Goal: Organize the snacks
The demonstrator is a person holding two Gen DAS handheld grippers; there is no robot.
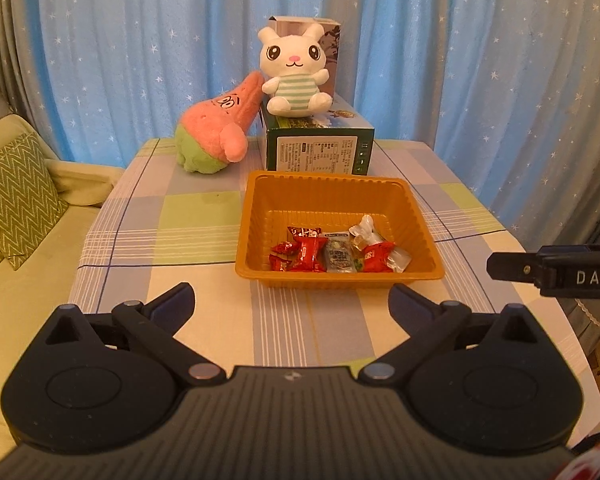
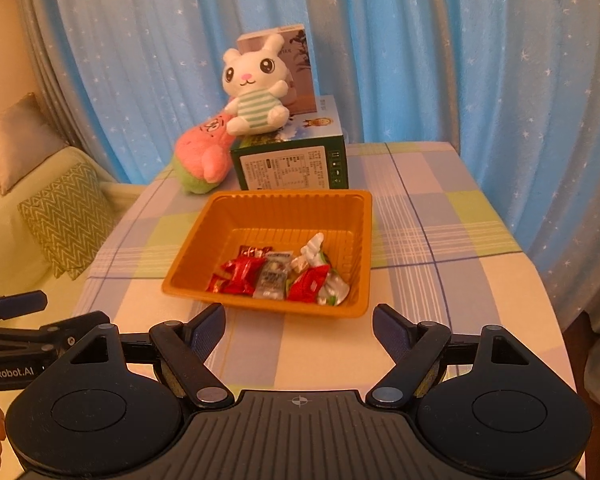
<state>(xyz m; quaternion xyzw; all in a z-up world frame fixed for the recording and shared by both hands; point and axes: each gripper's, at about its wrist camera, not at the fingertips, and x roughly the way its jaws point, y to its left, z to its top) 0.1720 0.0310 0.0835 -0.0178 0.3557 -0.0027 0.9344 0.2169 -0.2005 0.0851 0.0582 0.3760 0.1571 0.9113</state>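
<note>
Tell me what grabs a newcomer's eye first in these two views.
The orange tray in the middle of the checked tablecloth stands out, with wrapped snacks bunched at its near end. Behind it a white bunny plush sits on a green box, and a pink star plush leans against that box's left side.

Both wrist views look down, side by side, at the tray point(image 1: 340, 192).

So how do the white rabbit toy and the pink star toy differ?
The white rabbit toy sits upright on the green box; the pink star toy stands on the table and leans against that box. The rabbit wears a striped shirt; the star has green shorts. Both are plush.
</note>
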